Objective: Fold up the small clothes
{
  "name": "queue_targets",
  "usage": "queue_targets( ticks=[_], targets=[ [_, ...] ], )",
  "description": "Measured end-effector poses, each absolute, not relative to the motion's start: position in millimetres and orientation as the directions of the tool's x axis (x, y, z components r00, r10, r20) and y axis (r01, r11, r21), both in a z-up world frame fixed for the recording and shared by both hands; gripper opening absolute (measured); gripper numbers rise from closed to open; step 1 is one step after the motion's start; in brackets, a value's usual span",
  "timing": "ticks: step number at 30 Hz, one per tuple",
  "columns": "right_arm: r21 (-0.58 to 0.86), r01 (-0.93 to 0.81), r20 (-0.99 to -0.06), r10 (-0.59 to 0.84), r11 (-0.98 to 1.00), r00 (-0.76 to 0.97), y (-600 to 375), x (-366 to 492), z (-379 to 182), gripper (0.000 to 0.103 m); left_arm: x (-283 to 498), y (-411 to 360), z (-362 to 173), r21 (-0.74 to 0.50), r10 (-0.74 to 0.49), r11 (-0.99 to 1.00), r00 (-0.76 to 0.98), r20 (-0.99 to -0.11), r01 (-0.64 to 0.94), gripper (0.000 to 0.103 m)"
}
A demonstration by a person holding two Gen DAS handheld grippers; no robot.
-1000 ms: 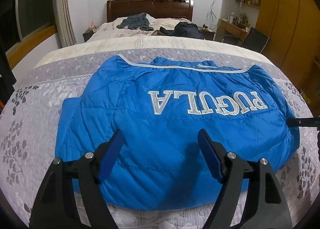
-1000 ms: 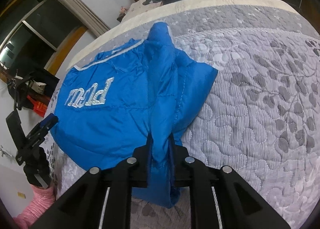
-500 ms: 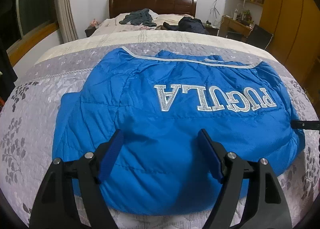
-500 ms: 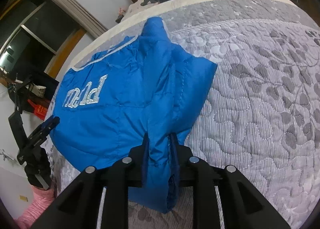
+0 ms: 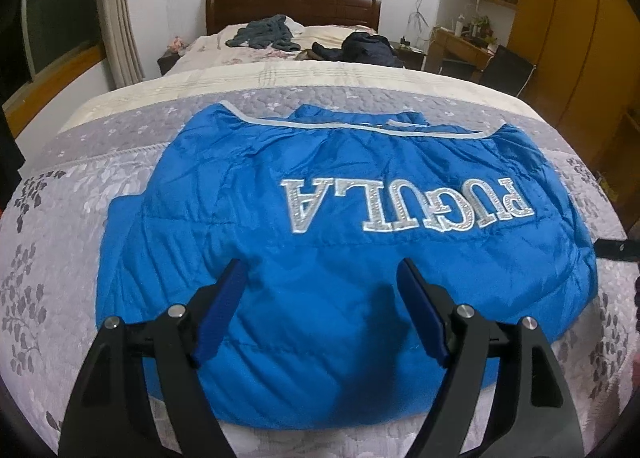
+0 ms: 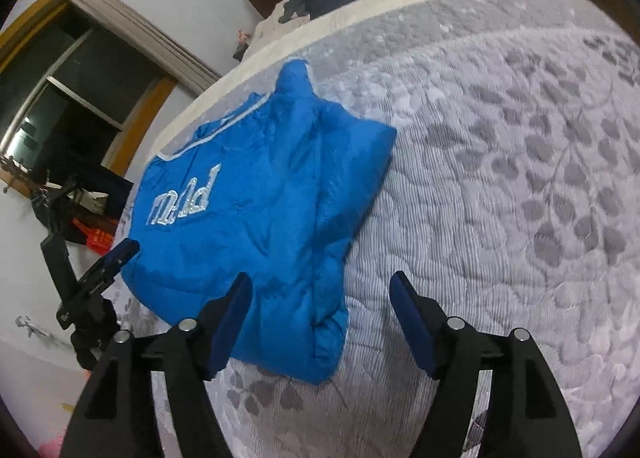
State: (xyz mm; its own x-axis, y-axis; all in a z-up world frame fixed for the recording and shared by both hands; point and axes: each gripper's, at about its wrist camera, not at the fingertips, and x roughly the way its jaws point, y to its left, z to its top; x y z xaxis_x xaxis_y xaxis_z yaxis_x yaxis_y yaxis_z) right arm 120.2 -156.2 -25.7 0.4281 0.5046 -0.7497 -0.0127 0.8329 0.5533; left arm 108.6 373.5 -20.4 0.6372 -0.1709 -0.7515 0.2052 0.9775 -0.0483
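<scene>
A small blue padded jacket [image 5: 340, 242] with silver letters lies flat on the grey quilted bed, letters upside down in the left wrist view. My left gripper [image 5: 322, 278] hovers open over its near hem, holding nothing. In the right wrist view the same jacket [image 6: 260, 218] lies with its right sleeve folded over the body. My right gripper [image 6: 320, 290] stands open above the sleeve's cuff end, with nothing between its fingers. The left gripper [image 6: 120, 254] shows at the jacket's far edge in that view. A black tip of the right gripper [image 5: 616, 248] pokes in at the right edge.
The grey leaf-patterned quilt [image 6: 500, 198] spreads wide to the right of the jacket. Dark clothes [image 5: 360, 46] lie piled near the wooden headboard [image 5: 292, 6]. A desk and chair [image 5: 496, 62] stand beside the bed at the right. A window with curtains [image 6: 100, 70] is on the left wall.
My right gripper has let go of the blue sleeve and opened; the sleeve now lies on the jacket. The left gripper stayed open and edged forward over the jacket.
</scene>
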Motion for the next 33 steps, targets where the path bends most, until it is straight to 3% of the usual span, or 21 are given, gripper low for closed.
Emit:
queue_targets(
  ticks=[21,23,24,25,33],
  targets=[
    [0.723,-0.024,-0.619,0.663,0.69,0.42,-147.3,157.1,-71.1,0.072,133.7,370.2,-42.1,-0.013,-0.128,0.982,0.613,-0.78,0.19,0.08],
    [0.731,-0.028,-0.608,0.67,0.682,0.426,-145.7,160.5,-72.5,0.063,134.9,369.6,-42.5,-0.013,-0.13,0.982,0.613,-0.78,0.191,0.08],
    [0.754,-0.036,-0.584,0.694,0.656,0.422,-144.1,162.0,-74.3,0.047,135.2,369.2,-42.9,-0.013,-0.13,0.981,0.613,-0.78,0.191,0.08],
    [0.769,-0.032,-0.569,0.706,0.638,0.421,-142.2,162.3,-75.3,0.043,135.4,369.5,-43.1,-0.014,-0.13,0.982,0.612,-0.78,0.191,0.08],
    [0.747,-0.065,-0.571,0.688,0.661,0.448,-133.1,156.8,-62.1,0.026,135.5,368.3,-45.3,-0.001,-0.123,0.981,0.611,-0.782,0.196,0.081]
  ],
)
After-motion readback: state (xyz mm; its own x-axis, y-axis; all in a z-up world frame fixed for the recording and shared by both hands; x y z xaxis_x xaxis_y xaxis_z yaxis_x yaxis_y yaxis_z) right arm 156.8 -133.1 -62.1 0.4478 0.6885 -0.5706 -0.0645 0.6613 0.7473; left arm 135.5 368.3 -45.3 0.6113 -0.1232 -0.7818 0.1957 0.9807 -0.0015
